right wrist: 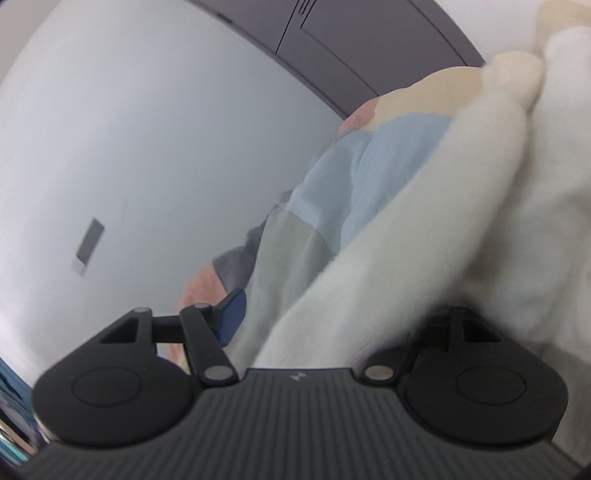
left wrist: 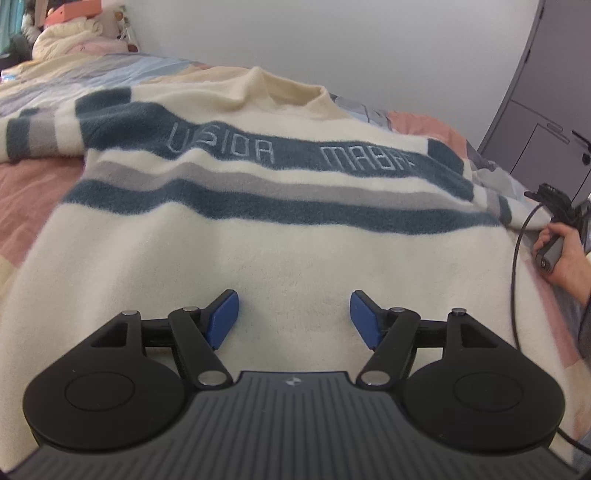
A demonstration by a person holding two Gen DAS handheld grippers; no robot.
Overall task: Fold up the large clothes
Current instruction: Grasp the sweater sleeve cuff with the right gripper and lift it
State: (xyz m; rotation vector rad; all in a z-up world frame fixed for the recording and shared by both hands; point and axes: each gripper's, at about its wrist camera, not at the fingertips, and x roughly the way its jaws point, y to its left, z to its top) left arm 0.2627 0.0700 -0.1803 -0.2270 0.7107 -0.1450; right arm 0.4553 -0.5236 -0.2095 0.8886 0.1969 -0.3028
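Observation:
A cream sweater [left wrist: 280,258] with dark blue and grey stripes and stitched letters lies flat, front up, on the bed, collar away from me. My left gripper [left wrist: 294,314] hovers over its lower body, blue pads [left wrist: 223,317] wide apart and open with nothing between them. At the sweater's right edge a hand [left wrist: 565,254] holds my right gripper [left wrist: 543,197] by the sleeve. In the right wrist view, tilted, my right gripper [right wrist: 303,306] stands open. Cream sweater fabric [right wrist: 461,221] lies across it and hides the right finger. The left pad [right wrist: 232,314] shows clear of the cloth.
A patchwork bedspread [left wrist: 33,184] in pink, blue and cream covers the bed. Piled bedding and soft toys [left wrist: 66,33] sit at the far left. A grey wardrobe [left wrist: 546,122] stands at the right beside the white wall. A black cable [left wrist: 515,266] trails over the sweater's right side.

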